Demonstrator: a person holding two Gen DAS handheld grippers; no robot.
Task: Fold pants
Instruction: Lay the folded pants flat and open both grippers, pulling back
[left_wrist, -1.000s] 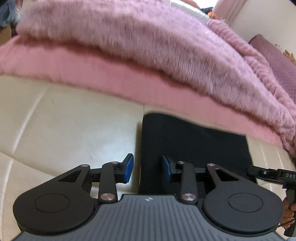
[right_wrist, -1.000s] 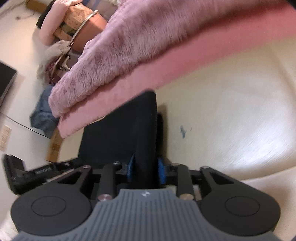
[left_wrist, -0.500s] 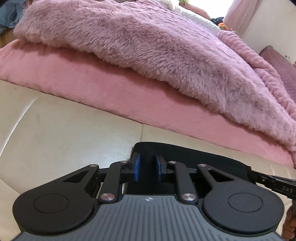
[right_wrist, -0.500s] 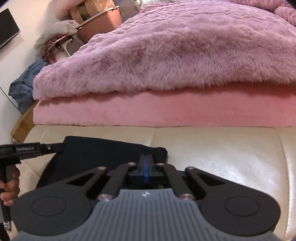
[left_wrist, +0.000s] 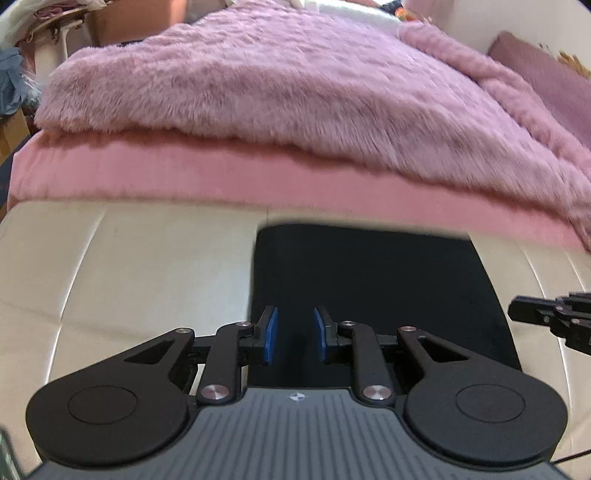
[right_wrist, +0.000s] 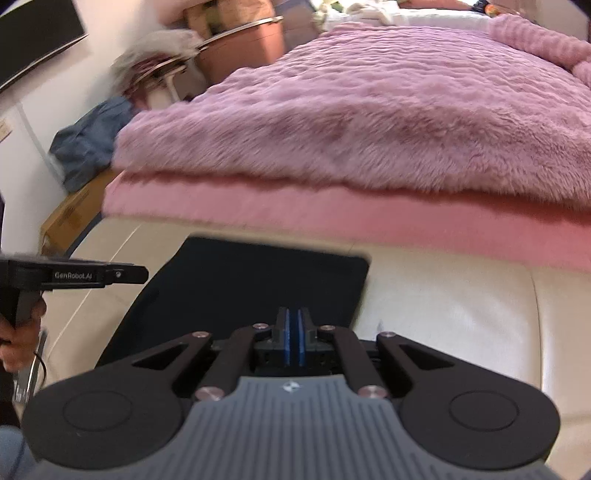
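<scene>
The black pants (left_wrist: 369, 280) lie folded into a flat, roughly rectangular block on the cream cushioned surface (left_wrist: 129, 280), just short of the pink mattress edge (left_wrist: 147, 177). Ahead of your left gripper (left_wrist: 294, 334) the block spreads forward and off to the right; its left edge runs nearly in line with the left jaw. That gripper's jaws are released, a clear gap between the blue pads (left_wrist: 271, 334), and dark cloth shows through the gap beneath them. You cannot tell from this view whether the pads touch the fabric or sit just above it.

In the right wrist view, the pants (right_wrist: 251, 288) reach forward and to the left of your right gripper (right_wrist: 294, 341), and their right edge falls just to the right of the jaws. Those jaws are clenched, the blue pads (right_wrist: 289, 341) pressed nearly together with only a thin dark line between them. Whether any cloth is pinched there is hidden.

Each gripper shows at the edge of the other's view, on the far side of the pants. Beyond the cushion, the fluffy mauve blanket (right_wrist: 369, 122) lies heaped over the mattress. Far left of the right jaws, a blue garment (right_wrist: 88, 144) sits piled by the wall.
</scene>
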